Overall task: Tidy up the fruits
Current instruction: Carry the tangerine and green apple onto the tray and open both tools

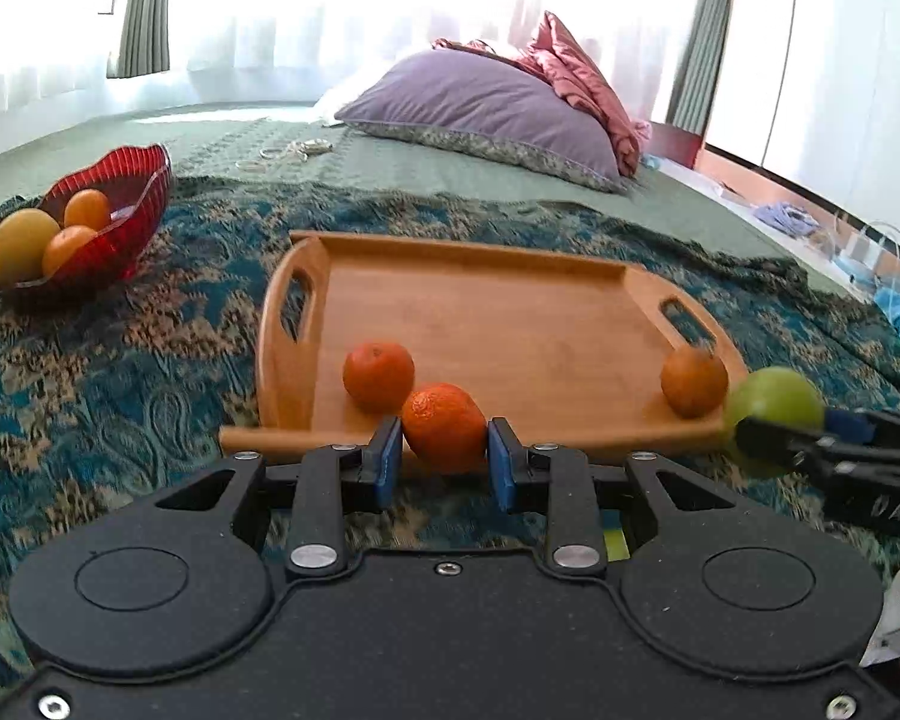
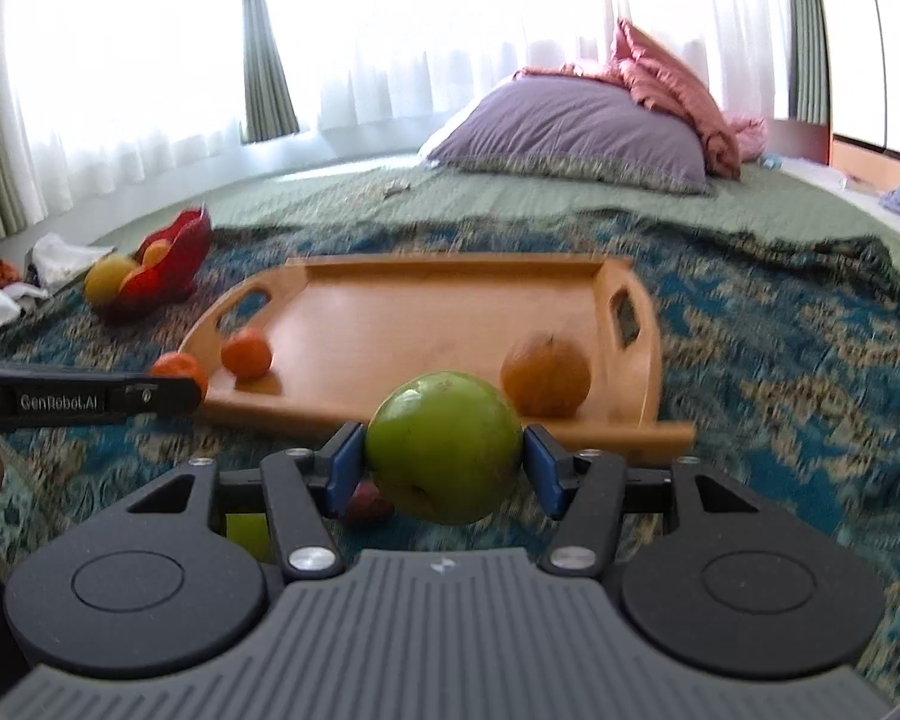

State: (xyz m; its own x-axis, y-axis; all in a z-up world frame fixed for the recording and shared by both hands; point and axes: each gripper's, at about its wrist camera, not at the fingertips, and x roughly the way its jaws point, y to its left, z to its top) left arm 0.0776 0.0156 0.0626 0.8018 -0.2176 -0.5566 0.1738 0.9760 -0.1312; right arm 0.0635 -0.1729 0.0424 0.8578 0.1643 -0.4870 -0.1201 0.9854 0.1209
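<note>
My left gripper is shut on an orange tangerine, held just before the near edge of a wooden tray. My right gripper is shut on a green apple, also near the tray's front edge. It shows at the right of the left wrist view. On the tray lie a tangerine at the near left and a duller orange fruit at the near right. A red glass bowl at the far left holds three orange and yellow fruits.
Everything rests on a blue patterned blanket over a green bedspread. A purple pillow and pink cloth lie at the back. A small reddish thing lies on the blanket under my right gripper. Clothes lie at the left.
</note>
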